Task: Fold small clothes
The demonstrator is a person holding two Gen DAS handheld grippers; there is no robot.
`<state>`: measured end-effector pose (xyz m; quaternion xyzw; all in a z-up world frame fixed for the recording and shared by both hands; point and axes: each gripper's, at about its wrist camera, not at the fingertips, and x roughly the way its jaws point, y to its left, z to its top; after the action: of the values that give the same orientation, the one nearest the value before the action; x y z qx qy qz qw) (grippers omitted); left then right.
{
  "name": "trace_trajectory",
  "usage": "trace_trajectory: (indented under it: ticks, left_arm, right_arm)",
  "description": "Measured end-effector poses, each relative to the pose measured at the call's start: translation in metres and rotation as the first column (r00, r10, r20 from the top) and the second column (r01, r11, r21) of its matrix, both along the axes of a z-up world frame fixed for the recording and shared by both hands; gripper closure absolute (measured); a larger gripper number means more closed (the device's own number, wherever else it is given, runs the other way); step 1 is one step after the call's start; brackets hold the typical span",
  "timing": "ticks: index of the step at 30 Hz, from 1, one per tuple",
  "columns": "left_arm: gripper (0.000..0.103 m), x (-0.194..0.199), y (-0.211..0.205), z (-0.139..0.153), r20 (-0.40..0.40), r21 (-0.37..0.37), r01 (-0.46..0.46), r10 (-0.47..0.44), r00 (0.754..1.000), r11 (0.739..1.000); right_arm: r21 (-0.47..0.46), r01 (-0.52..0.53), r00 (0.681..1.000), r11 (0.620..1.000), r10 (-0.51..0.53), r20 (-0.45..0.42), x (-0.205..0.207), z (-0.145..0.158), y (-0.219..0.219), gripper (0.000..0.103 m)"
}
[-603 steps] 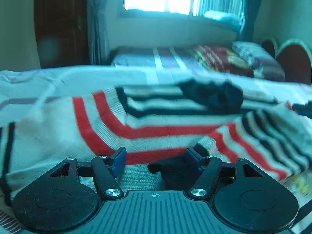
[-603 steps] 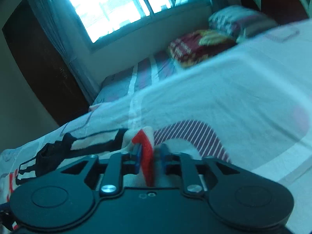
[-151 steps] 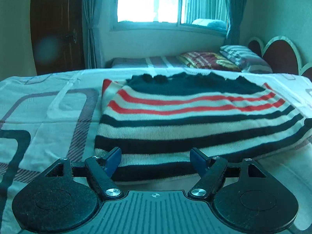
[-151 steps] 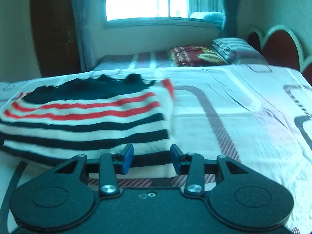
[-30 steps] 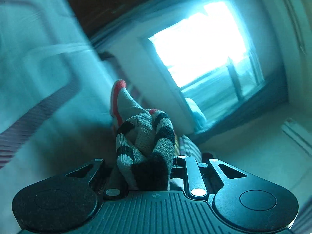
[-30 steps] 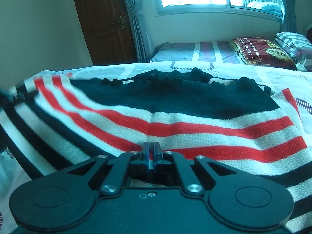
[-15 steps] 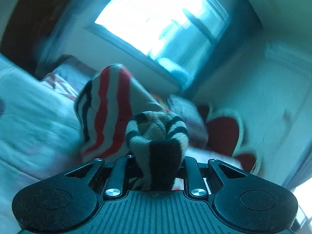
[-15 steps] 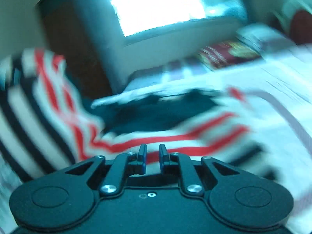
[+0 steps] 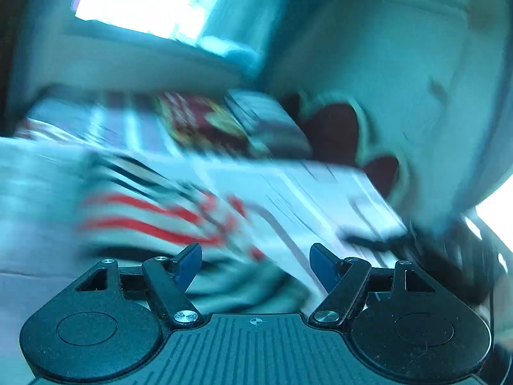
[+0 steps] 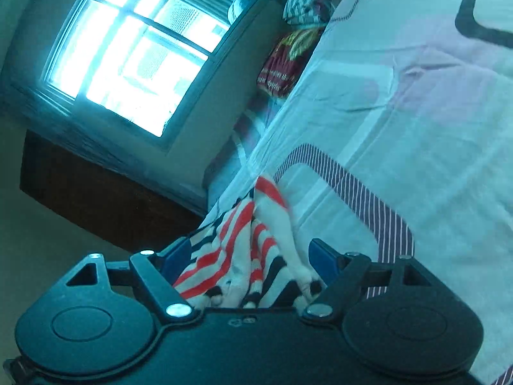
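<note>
Bedroom, patterned bed (image 10: 433, 134): striped sweater (image 10: 253, 250) being let go mid-fold.
Both grippers' jaws are opening: left gripper (image 9: 255, 261) has nothing between them, right gripper (image 10: 248, 258) still has loose, bunched sweater between them; it looks rumpled, so smoothing and folding seem left.

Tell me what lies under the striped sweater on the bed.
The striped sweater rests bunched on the patterned bedsheet, which shows all around it. The sheet directly beneath it is covered by the knit. The right gripper is opening, with the cloth loose between its jaws.
</note>
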<state>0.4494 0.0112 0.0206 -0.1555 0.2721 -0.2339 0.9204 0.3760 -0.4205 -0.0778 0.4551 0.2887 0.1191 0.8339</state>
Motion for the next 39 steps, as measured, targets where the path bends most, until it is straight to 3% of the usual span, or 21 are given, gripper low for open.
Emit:
trace_trajectory:
  ticks: [2,3,6,9,11,14,15,16,19,23,24,27,30,32,35,37,39]
  left_arm:
    - [0.029,-0.001,0.038,-0.005,0.004,0.045,-0.115,0.115,0.993,0.992]
    - [0.029,0.003,0.056,-0.014,-0.033,0.085,-0.160,0.164,0.986,0.983]
    - [0.029,0.009,0.079,-0.041,-0.125,0.143,-0.185,0.203,0.971,0.972]
    - [0.029,-0.003,0.083,-0.056,-0.148,0.112,-0.182,0.197,0.969,0.977]
    - [0.029,-0.007,0.080,-0.059,-0.169,0.072,-0.198,0.208,0.963,0.978]
    - [0.027,-0.001,0.087,-0.067,-0.199,0.055,-0.203,0.210,0.957,0.978]
    - [0.026,0.003,0.086,-0.068,-0.198,0.061,-0.203,0.211,0.957,0.977]
    - [0.026,0.021,0.080,-0.076,-0.194,0.071,-0.203,0.213,0.958,0.977]
    - [0.026,0.046,0.059,-0.076,-0.183,0.110,-0.180,0.198,0.963,0.977]
    - [0.026,0.051,0.041,-0.073,-0.179,0.114,-0.147,0.166,0.970,0.983]
    - [0.026,0.051,0.034,-0.073,-0.175,0.118,-0.133,0.153,0.973,0.984]
    - [0.026,0.049,0.012,-0.075,-0.176,0.155,-0.088,0.115,0.978,0.984]
    - [0.026,0.047,-0.005,-0.079,-0.157,0.197,-0.089,0.120,0.980,0.976]
    - [0.026,0.044,-0.004,-0.077,-0.162,0.186,-0.099,0.130,0.978,0.978]
    - [0.026,0.038,0.004,-0.073,-0.165,0.166,-0.102,0.129,0.978,0.981]
    - [0.026,0.030,0.013,-0.069,-0.146,0.152,-0.112,0.134,0.980,0.982]
    - [0.026,0.024,0.020,-0.069,-0.136,0.147,-0.115,0.135,0.981,0.982]
  right_arm:
    - [0.033,-0.071,0.997,0.997,0.072,-0.027,0.005,-0.007,0.013,0.022]
    - [0.046,-0.102,0.993,0.994,0.104,-0.051,0.010,-0.012,0.025,0.021]
    - [0.064,-0.157,0.983,0.985,0.162,-0.084,0.015,-0.018,0.051,0.021]
    - [0.069,-0.189,0.976,0.980,0.195,-0.095,0.027,-0.018,0.069,0.021]
    - [0.036,-0.210,0.964,0.977,0.213,-0.160,0.044,-0.021,0.080,0.023]
    - [-0.095,-0.235,0.954,0.967,0.212,-0.211,0.062,-0.020,0.099,0.041]
    - [-0.180,-0.248,0.958,0.952,0.213,-0.194,0.064,-0.014,0.108,0.063]
    - [-0.293,-0.266,0.959,0.918,0.221,-0.179,0.066,-0.006,0.119,0.075]
    - [-0.548,-0.267,0.954,0.793,0.297,-0.036,0.053,0.021,0.148,0.081]
    - [-0.839,-0.119,0.897,0.530,0.420,0.139,0.012,0.048,0.175,0.081]
    - [-0.851,-0.094,0.892,0.517,0.423,0.158,0.006,0.047,0.172,0.081]
    - [-0.868,-0.085,0.933,0.490,0.345,0.103,0.013,0.022,0.154,0.081]
    - [-0.758,-0.175,0.962,0.628,0.272,0.003,0.035,-0.015,0.131,0.080]
    - [-0.732,-0.152,0.968,0.665,0.248,0.024,0.034,-0.011,0.131,0.079]
    - [-0.668,-0.162,0.974,0.726,0.227,0.011,0.022,-0.001,0.117,0.069]
    - [-0.618,-0.143,0.980,0.773,0.199,0.022,0.009,0.006,0.101,0.050]
    - [-0.561,-0.107,0.988,0.821,0.150,0.032,-0.009,0.010,0.084,0.042]
